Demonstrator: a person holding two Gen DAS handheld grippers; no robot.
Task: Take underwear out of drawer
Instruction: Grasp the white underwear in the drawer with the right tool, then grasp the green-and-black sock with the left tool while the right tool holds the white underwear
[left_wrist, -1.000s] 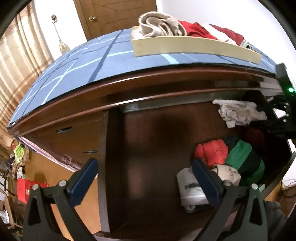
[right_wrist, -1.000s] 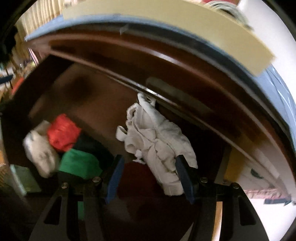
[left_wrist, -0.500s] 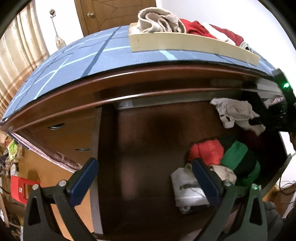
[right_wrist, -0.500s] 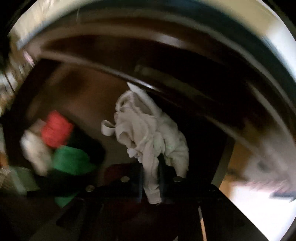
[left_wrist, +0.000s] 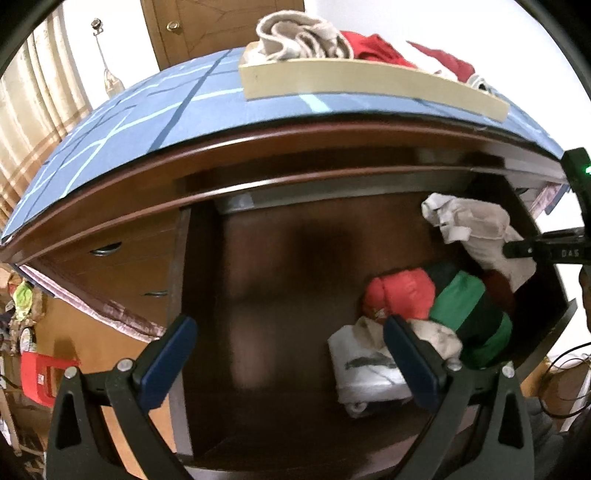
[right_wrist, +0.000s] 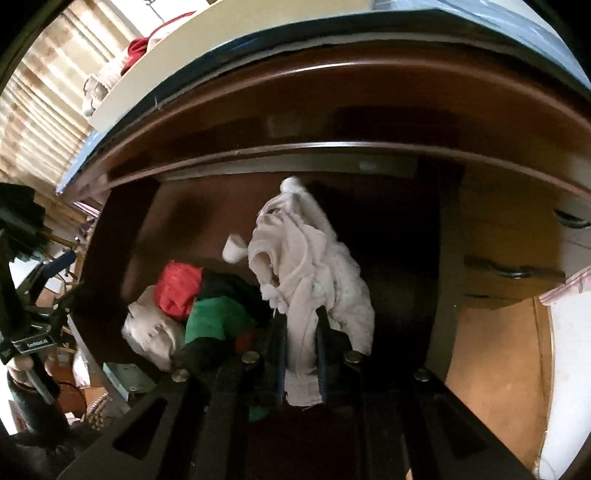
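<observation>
Underwear (right_wrist: 314, 280), pale and crumpled, pinched in closed right gripper (right_wrist: 301, 354), hanging above drawer (left_wrist: 280, 266) at its 2 o'clock corner; left gripper (left_wrist: 284, 354) wide, empty; grasp done, carrying it clear of drawer remains.

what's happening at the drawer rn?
A person with a gripper in each hand is pulling underwear from the open drawer. The right gripper is shut on a crumpled white garment, held above the pile. The left gripper hangs open over the drawer, holding nothing. Red, green and pale rolled pieces remain in the drawer's corner.
</observation>
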